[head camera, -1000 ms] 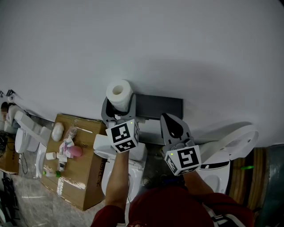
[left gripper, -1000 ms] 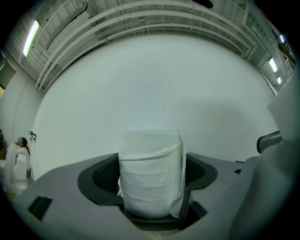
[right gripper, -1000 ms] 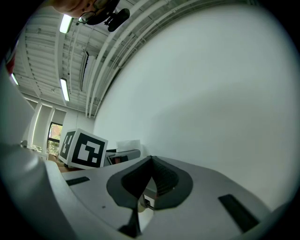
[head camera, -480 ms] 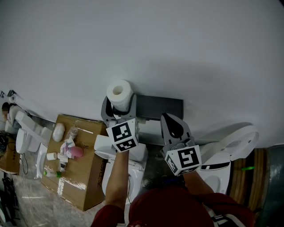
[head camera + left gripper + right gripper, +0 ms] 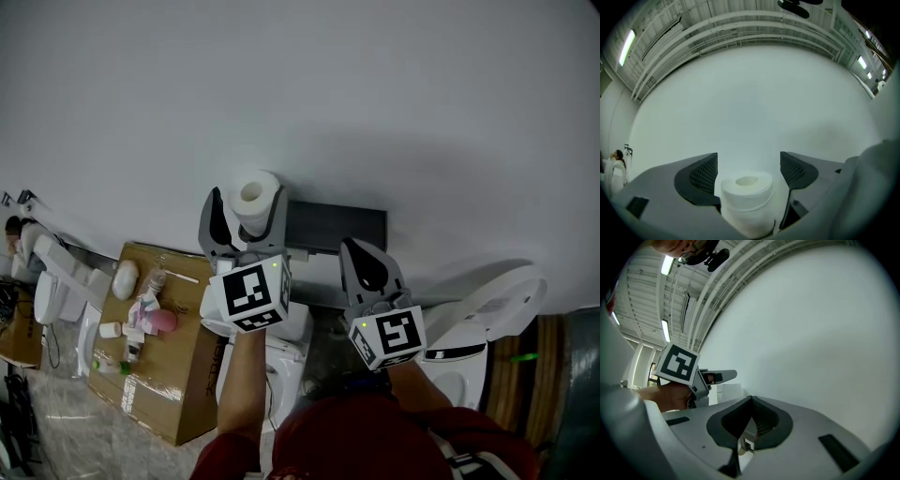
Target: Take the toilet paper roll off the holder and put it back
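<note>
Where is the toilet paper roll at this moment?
In the head view, the toilet paper roll stands left of centre against the white wall. It is between the spread fingers of the left gripper, just left of the dark holder plate.

A brown cardboard box (image 5: 173,375) stands on the glossy floor (image 5: 47,422) at the foot of the plain white wall (image 5: 375,94), with a pink object (image 5: 159,321), a white oval item (image 5: 122,277) and a small white jar (image 5: 107,330) on its taped top. To the right, well apart from the box, a white toilet (image 5: 487,309) has its lid raised, and more white fixtures (image 5: 56,281) line up beyond the box on the left.
</note>
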